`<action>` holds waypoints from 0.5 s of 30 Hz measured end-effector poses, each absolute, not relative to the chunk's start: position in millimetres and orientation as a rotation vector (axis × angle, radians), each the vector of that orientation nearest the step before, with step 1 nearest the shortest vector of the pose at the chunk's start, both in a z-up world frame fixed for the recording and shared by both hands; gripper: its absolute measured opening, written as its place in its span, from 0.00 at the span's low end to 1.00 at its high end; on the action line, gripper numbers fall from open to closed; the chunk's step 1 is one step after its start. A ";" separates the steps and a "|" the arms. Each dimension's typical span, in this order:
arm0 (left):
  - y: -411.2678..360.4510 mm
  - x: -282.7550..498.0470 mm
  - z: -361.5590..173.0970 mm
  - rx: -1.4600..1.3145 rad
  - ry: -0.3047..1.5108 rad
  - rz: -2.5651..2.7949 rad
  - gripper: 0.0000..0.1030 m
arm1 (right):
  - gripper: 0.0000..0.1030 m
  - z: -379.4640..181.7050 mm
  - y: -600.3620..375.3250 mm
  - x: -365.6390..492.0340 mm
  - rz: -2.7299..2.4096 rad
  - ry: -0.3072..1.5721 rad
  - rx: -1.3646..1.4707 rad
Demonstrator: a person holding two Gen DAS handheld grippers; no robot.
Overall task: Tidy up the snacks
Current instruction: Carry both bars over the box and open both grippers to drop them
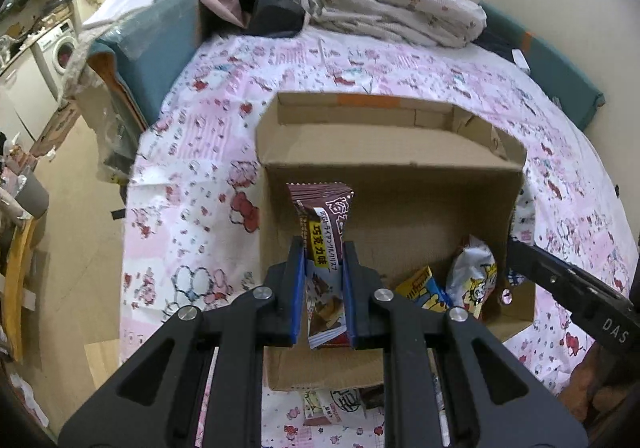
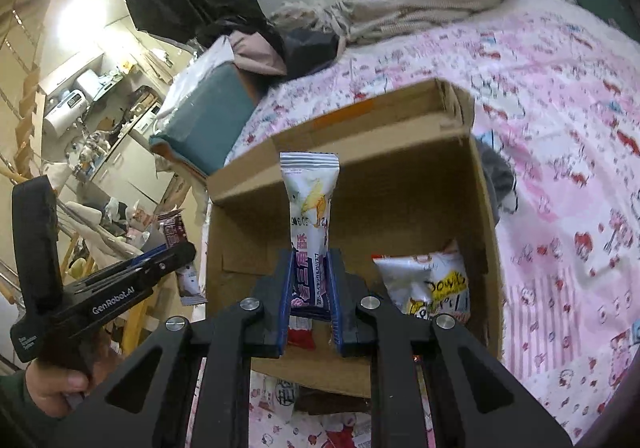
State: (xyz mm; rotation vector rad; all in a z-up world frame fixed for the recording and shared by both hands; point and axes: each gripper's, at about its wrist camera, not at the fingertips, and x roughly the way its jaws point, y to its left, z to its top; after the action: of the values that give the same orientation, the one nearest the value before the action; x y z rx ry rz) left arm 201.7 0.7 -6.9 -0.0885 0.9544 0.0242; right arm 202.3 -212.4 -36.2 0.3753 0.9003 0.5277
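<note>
An open cardboard box (image 1: 392, 152) (image 2: 352, 128) sits on the pink patterned bedspread. My left gripper (image 1: 323, 248) is shut on a brown chocolate snack bar (image 1: 322, 224), held upright over the box's left part. My right gripper (image 2: 310, 254) is shut on a white snack bar (image 2: 310, 204) with a purple label, held above the box opening. Inside the box lie a white snack bag (image 1: 474, 276) (image 2: 432, 284) and a yellow-and-blue packet (image 1: 426, 288). In the right wrist view the left gripper (image 2: 176, 252) appears at the left with its brown bar, held by a hand (image 2: 60, 384).
More snack packets (image 1: 336, 406) (image 2: 280, 400) lie on the bedspread in front of the box. Crumpled bedding (image 1: 384, 0) and dark clothes are piled at the bed's far end. A teal cushion (image 1: 148, 48) borders the bed's left side; cluttered floor and a washing machine (image 1: 60, 48) lie beyond.
</note>
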 end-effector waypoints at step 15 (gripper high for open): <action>-11.8 208.9 -31.9 -0.023 0.971 -0.006 0.14 | 0.17 -66.9 -197.0 213.0 0.540 0.996 0.357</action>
State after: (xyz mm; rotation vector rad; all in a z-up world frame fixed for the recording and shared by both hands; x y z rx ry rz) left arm 208.9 -11.8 -31.9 -0.0227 0.9708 -0.0061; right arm 213.0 -197.0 -66.9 0.3573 0.9957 0.5397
